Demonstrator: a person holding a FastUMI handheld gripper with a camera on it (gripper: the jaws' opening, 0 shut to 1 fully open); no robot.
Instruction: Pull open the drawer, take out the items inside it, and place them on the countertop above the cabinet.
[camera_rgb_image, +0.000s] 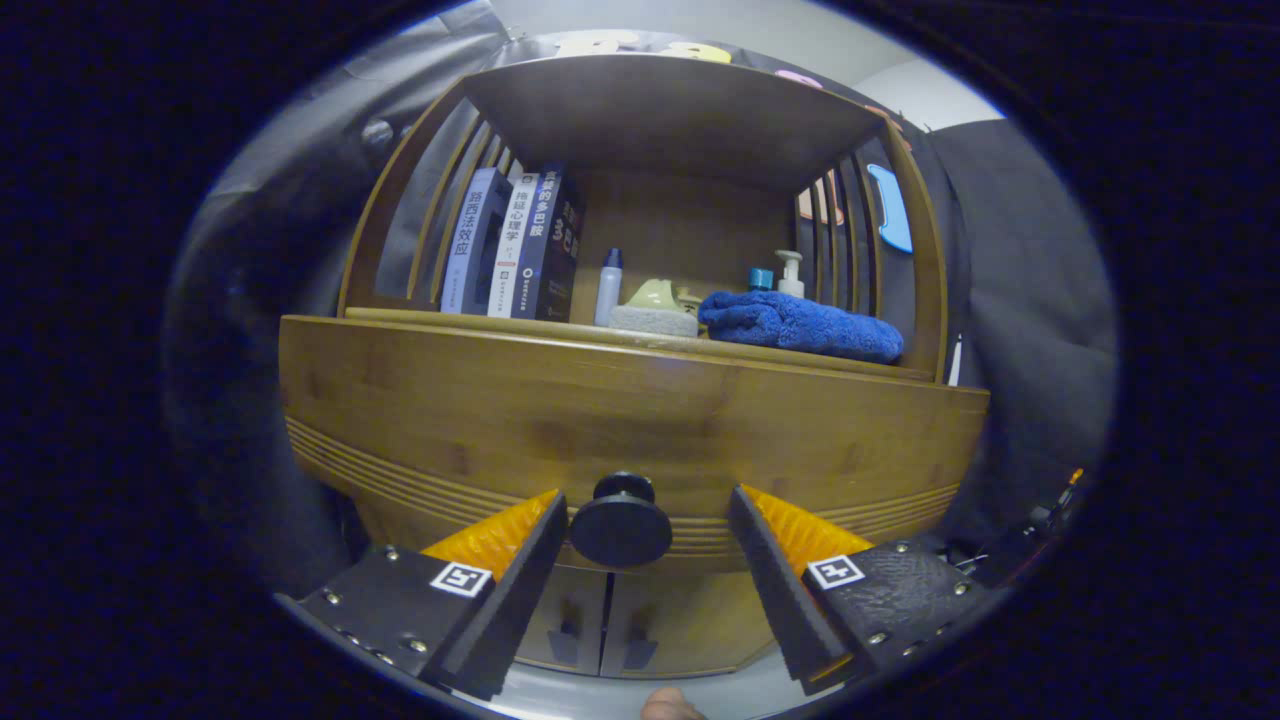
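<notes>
A wooden cabinet fills the gripper view. Its drawer front (620, 420) is a wide brown panel, closed, with a round black knob (621, 528) low in its middle. My gripper (645, 505) is open, and the knob sits between the two fingers without either pad touching it. The orange-backed left finger (505, 535) and right finger (790, 535) stand close to the drawer front on either side of the knob. The countertop (640, 338) runs just above the drawer. The drawer's contents are hidden.
On the countertop stand three books (515, 245), a small bottle (608, 288), a grey sponge with a pale item on it (655, 312), a folded blue towel (800, 325) and a pump bottle (790, 272). A shelf roof covers them. Two cabinet doors (605, 620) sit below the drawer.
</notes>
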